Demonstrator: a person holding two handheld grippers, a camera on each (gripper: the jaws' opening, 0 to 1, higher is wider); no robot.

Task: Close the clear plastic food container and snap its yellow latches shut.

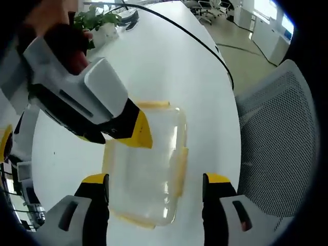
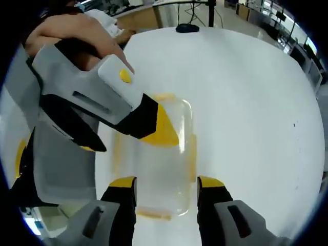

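clear container (image 1: 148, 169) | yellow latches (image 1: 180, 164) | no legible writing

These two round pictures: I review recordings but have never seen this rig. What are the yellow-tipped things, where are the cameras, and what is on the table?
There is no robot arm. A person holds a hand-held gripper in each hand, each with two yellow-tipped jaws and a fisheye camera looking forward along them.

In the left gripper view, the left gripper rises from the bottom, jaws apart. The big white and black tool coming in from the upper left is the other gripper, held in a hand.

The right gripper view is the mirror case: the right gripper at the bottom, jaws apart, the left one entering from the upper left.

On the white table lies a clear plastic food container with yellow latches. Neither gripper grips it. A black cable and a potted plant lie further back, a mesh chair beside the table.
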